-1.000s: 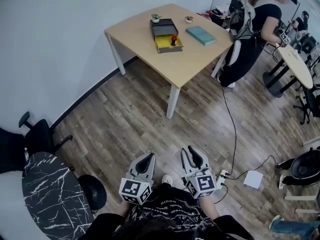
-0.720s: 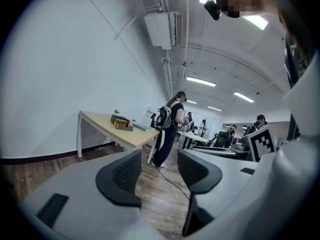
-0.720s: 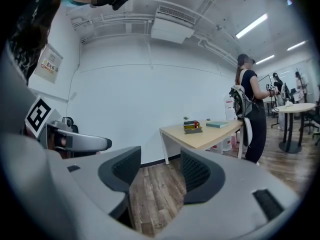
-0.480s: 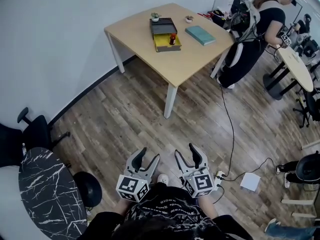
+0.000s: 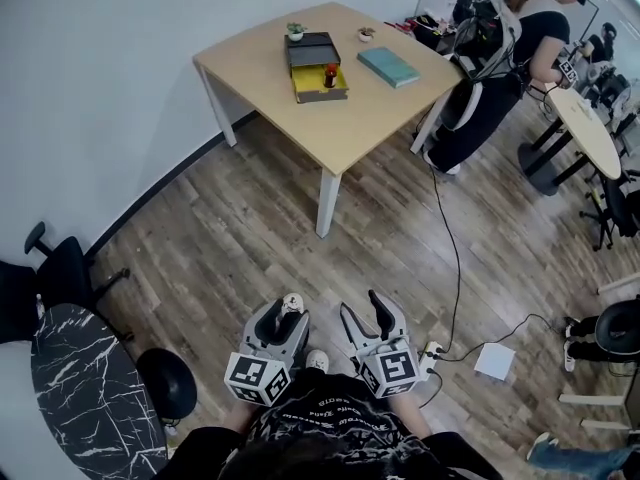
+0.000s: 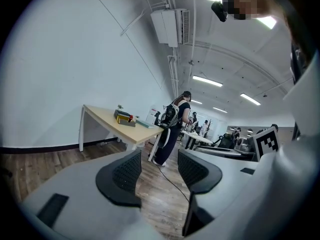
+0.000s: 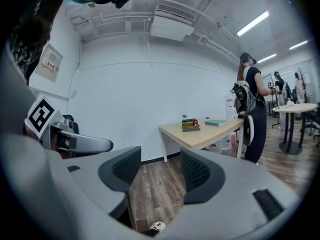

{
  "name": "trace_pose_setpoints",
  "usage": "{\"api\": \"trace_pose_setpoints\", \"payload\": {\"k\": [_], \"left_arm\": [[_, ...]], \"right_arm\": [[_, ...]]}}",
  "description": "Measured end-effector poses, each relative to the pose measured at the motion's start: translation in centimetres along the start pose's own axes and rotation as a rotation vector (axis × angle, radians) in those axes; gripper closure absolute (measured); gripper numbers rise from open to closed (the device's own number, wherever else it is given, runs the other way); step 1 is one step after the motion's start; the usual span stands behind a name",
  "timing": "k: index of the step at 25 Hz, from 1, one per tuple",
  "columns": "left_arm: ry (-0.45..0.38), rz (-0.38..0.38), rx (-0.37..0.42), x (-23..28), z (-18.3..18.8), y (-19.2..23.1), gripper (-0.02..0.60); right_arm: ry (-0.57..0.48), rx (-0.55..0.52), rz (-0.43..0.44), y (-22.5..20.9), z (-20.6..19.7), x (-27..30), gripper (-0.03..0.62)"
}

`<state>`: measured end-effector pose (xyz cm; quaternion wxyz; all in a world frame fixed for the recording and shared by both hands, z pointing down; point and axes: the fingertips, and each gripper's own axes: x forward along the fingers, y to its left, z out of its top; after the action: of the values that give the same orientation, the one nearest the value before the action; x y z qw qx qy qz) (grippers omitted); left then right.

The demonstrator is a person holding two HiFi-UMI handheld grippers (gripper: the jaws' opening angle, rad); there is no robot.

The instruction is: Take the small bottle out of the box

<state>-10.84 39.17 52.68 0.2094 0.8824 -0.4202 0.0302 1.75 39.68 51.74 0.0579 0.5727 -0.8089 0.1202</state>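
Far across the room, a light wooden table [image 5: 370, 118] carries the box [image 5: 318, 68], yellow inside with its dark lid raised. The small bottle [image 5: 330, 73], red with a dark top, stands upright in it. The box [image 6: 125, 118] looks tiny in the left gripper view, and the box [image 7: 190, 125] is just as small in the right gripper view. My left gripper [image 5: 285, 315] and right gripper [image 5: 362, 308] are held low, close to my body and above the floor. Both are open with nothing between the jaws. The left gripper [image 6: 157, 169] and right gripper [image 7: 160, 171] point toward the table.
A teal book [image 5: 388, 66] and two small potted plants [image 5: 294, 30] share the table. A person with a backpack [image 5: 500, 58] stands at its right. A cable [image 5: 450, 258], a power strip and white paper [image 5: 494, 360] lie on the wood floor. A black marble table [image 5: 90, 398] and a chair are at left.
The left jaws have gone from shut to open and the right jaws have spread wider. The table and box have shifted left in the head view.
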Motion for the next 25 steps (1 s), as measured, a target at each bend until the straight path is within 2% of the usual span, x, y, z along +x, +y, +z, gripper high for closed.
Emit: {"api": "trace_pose_setpoints", "payload": {"k": [7, 12, 17, 21, 25], "left_arm": [[0.01, -0.03, 0.033, 5.0, 1.7, 2.4, 0.348], [-0.008, -0.02, 0.058, 9.5, 4.4, 5.6, 0.348], [-0.007, -0.07, 0.08, 14.0, 7.2, 8.0, 0.348], [0.028, -0.124, 0.103, 16.7, 8.3, 9.8, 0.348], [0.076, -0.132, 0.13, 19.2, 8.8, 11.9, 0.348]], "right_arm": [[0.008, -0.006, -0.043, -2.4, 0.8, 4.2, 0.336], [0.009, 0.004, -0.069, -4.4, 2.2, 9.0, 0.336], [0.014, 0.004, -0.096, -5.6, 3.4, 13.5, 0.336], [0.019, 0.005, -0.112, -6.3, 4.4, 16.8, 0.336], [0.012, 0.01, -0.15, -7.2, 5.5, 19.2, 0.336]]}}
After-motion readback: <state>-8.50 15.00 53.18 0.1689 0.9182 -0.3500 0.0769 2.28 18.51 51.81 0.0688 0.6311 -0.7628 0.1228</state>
